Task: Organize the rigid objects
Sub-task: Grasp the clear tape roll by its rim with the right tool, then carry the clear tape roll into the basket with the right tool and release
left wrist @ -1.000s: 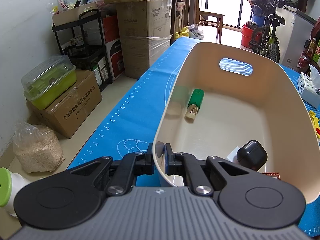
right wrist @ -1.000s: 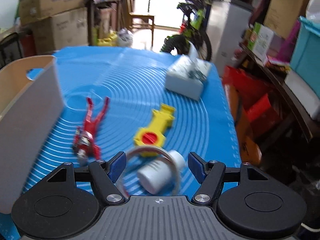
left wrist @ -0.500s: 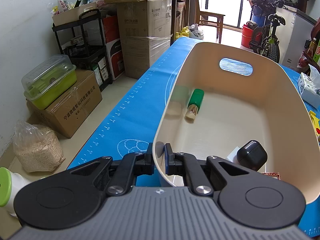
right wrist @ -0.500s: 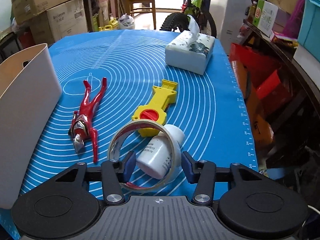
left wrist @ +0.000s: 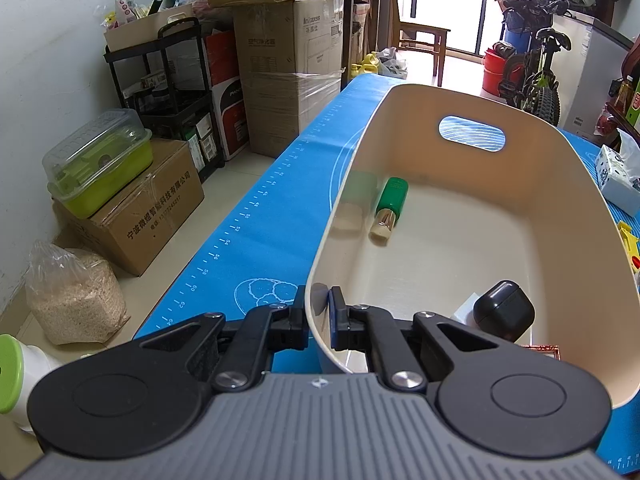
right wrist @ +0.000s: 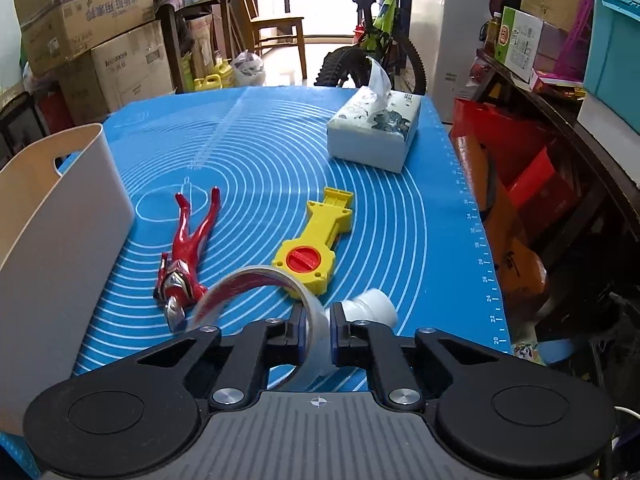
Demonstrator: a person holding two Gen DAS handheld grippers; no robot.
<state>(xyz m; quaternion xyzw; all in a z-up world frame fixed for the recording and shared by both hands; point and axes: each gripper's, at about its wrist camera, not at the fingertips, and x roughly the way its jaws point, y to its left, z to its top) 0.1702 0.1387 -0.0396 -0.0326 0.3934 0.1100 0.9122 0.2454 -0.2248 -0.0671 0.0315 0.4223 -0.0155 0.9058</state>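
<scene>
Right tool (right wrist: 318,330) is pinched on the rim of the tape roll (right wrist: 256,286), light, stiff but slick, lifted off the tabletop (right wrist: 400,216); left tool (left wrist: 319,318) clamps the bin (left wrist: 552,184) wall.

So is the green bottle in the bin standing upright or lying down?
Lying down. The green bottle rests on its side on the floor of the beige bin, its pale cap end toward the camera.
</scene>
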